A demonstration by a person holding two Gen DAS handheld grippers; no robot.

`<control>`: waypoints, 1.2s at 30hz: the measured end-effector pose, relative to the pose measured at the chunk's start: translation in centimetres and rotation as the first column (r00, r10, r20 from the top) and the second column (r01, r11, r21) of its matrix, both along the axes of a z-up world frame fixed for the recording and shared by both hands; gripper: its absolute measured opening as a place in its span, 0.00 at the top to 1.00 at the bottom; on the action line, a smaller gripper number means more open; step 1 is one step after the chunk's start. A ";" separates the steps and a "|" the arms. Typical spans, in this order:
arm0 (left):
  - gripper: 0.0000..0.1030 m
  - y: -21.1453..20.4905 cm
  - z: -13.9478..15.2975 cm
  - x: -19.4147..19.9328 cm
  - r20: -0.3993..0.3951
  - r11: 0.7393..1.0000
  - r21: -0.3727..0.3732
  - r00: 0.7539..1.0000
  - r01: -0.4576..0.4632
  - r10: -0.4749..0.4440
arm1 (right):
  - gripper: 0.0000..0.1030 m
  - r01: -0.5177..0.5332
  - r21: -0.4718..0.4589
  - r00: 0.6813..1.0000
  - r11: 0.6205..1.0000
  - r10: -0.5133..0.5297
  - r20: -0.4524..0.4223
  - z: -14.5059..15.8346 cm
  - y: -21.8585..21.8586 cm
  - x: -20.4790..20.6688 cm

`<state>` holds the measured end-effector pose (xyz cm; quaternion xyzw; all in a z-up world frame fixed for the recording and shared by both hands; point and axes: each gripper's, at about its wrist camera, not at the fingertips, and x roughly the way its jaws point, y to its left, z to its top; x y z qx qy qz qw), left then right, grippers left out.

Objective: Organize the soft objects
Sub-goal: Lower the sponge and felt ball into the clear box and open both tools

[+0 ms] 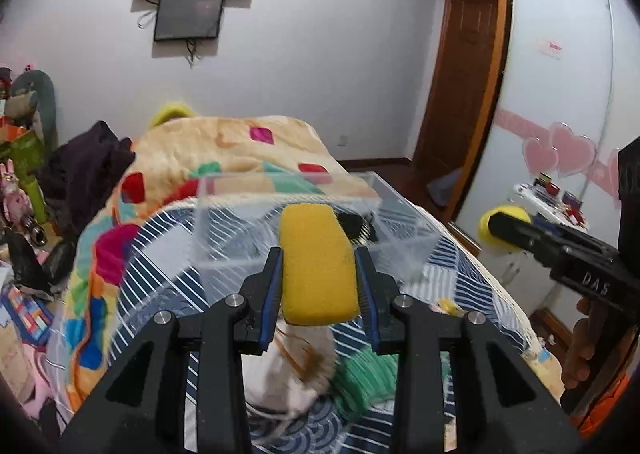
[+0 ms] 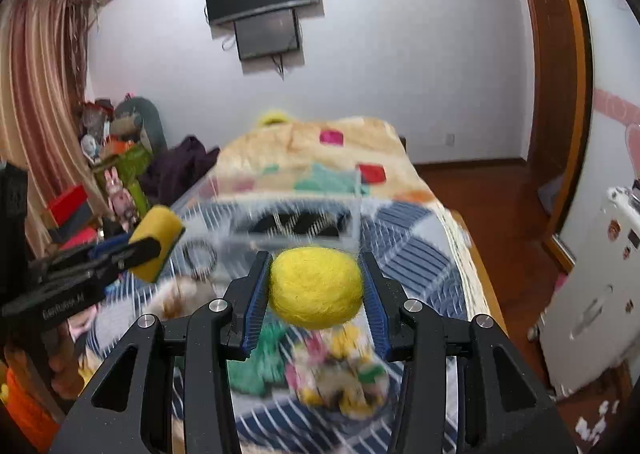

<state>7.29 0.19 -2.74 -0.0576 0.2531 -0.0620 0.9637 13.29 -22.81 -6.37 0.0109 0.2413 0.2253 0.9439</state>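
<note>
Yellow rectangular sponge (image 1: 318, 266) sits clamped between my left gripper (image 1: 319, 286) fingers, and my right gripper (image 2: 316, 288) grips a fuzzy yellow felt ball (image 2: 316, 286); beyond both fingertips lies a clear plastic box (image 1: 296, 214) on the striped bedspread (image 1: 168, 254).

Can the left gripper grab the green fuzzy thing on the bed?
Probably not yet: the left gripper is already shut on the yellow rectangular sponge, so nothing else fits. The green fuzzy cloth lies uncovered below.

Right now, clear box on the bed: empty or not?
Not empty. Dark striped items lie inside the clear box; blur hides what they are. Sponge and ball are outside it, gripped.
</note>
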 end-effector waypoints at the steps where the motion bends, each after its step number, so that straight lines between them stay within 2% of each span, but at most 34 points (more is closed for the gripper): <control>1: 0.66 0.5 0.2 0.4 0.005 1.000 0.002 1.000 -0.010 0.010 | 0.61 -0.003 0.009 1.000 1.000 0.003 0.009 0.2 0.3 0.4; 6: 0.66 2.6 0.9 2.5 0.005 0.999 -0.002 0.999 -0.054 0.054 | 0.61 -0.029 0.047 0.999 0.998 0.028 0.023 1.2 2.0 2.7; 9: 0.66 3.5 0.5 3.9 -0.010 0.997 0.004 0.997 -0.075 0.075 | 0.61 -0.051 0.083 0.999 0.995 0.050 0.013 1.5 2.6 3.8; 13: 0.66 3.8 -0.4 5.8 -0.042 0.996 0.033 0.995 -0.086 0.088 | 0.61 -0.050 0.085 0.999 0.995 0.050 0.003 1.5 3.5 4.8; 17: 0.66 3.8 -1.3 7.1 -0.066 0.995 0.056 0.994 -0.086 0.090 | 0.61 -0.038 0.054 0.999 0.998 0.039 -0.025 0.6 4.5 6.0; 26: 0.66 3.8 -3.4 9.3 -0.133 0.994 0.076 0.987 -0.078 0.087 | 0.61 -0.036 -0.033 0.989 0.999 0.031 -0.145 -2.6 6.1 8.5; 31: 0.66 3.9 -3.6 9.8 -0.142 0.995 0.062 0.986 -0.083 0.091 | 0.60 -0.042 -0.067 0.983 0.997 0.029 -0.179 -3.3 6.5 8.9; 36: 0.56 4.3 -3.6 9.9 -0.157 0.996 0.035 0.984 -0.084 0.088 | 0.58 -0.035 -0.114 0.986 0.993 0.016 -0.164 -3.3 6.7 8.6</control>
